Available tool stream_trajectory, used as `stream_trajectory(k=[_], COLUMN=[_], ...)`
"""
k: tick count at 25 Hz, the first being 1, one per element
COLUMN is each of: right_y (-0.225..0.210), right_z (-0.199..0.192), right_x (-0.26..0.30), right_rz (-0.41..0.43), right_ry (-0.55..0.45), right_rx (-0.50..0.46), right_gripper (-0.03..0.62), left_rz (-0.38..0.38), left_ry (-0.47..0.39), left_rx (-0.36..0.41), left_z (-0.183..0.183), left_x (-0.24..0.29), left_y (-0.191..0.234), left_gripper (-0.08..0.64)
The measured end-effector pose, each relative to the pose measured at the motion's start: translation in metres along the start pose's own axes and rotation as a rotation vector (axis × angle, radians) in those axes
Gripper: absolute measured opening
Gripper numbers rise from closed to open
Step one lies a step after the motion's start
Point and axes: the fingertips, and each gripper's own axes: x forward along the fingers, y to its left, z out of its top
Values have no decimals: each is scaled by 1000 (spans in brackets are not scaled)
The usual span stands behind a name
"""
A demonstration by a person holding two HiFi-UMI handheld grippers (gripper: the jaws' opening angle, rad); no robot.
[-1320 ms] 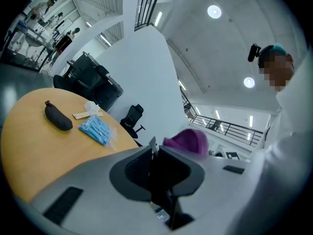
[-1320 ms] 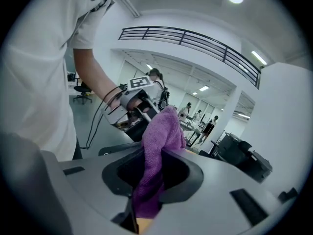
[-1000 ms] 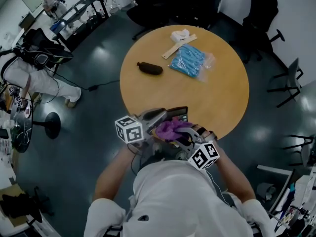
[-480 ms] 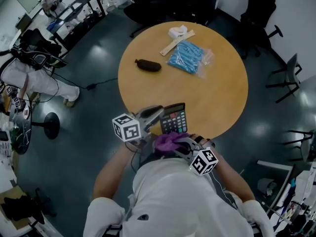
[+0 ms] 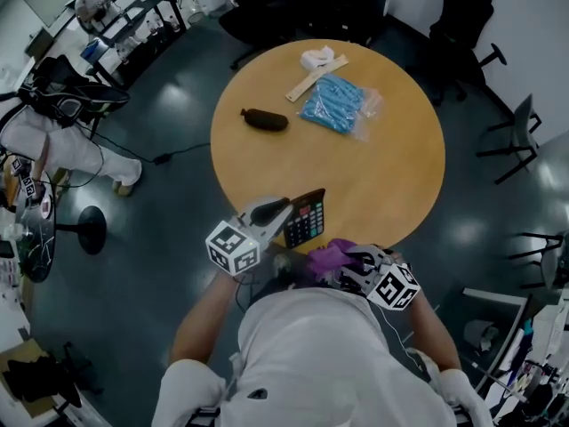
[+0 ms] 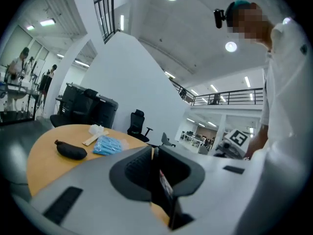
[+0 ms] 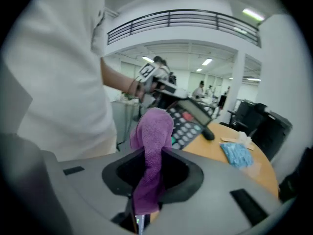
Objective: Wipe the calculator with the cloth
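Now the left hand-held gripper (image 5: 283, 213) is clamped on the calculator (image 5: 305, 218) and holds it tilted over the near edge of the round wooden tabletop (image 5: 391, 176), keys turned toward the person's right. In the left gripper view the calculator (image 6: 165, 187) shows edge-on as a thin dark slab pinched between the two jaws, which stand close together on it.

The right hand-held gripper (image 5: 348, 265) grips the purple cloth (image 5: 330, 255). In the right gripper view the cloth (image 7: 154, 146) runs up between the jaws as a bunched strip, with its free end standing above them. From the head view the cloth sits just beside the calculator's lower right corner, off the tabletop's edge and close to the person's white shirt (image 5: 311, 354). Whether cloth and calculator touch cannot be told. The right gripper view looks past the cloth at the calculator's key face (image 7: 186, 124).

Well apart from both, on the far half of the tabletop, lie a dark pouch (image 5: 265, 120), a blue packet (image 5: 333, 105) in clear wrapping, a pale wooden strip (image 5: 313, 76) and a small white item (image 5: 317, 58) touching the strip's far end.
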Motion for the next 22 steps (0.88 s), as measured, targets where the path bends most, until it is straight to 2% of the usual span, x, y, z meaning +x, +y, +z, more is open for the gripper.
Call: stream_trajectory(k=[2,4,6,9,11,13,22], right_y=[-42,-74,-84,-75,-67,-64,-81], right_z=[27,71,114,156,167,170,153], right_x=[-19,-37,-43,-24,-10,-7,-27], right_rz=[-132,-215,-223,-158,-110,-87,-114], right_ry=[-94,-197,-238,-217,-187,-179,-190], right_rx=[102,132,65,-135,-224,-245,-134], right_gripper=[87,87,87,87,87,87,87], left_rz=[2,-14,-48,-128,-176,-201,-193], left_ry=[-39,-68,-66,-34,-25,-27,-82], left_rx=[37,74,112,194,244,280,249], left_z=[2,6,8,18,30,38,54], left_x=[-4,-5,-4,2,4,2,-17], left_y=[-6,-15,-27,-47,-64,-77,-85], left_gripper=[49,49,49,49,49,48,48])
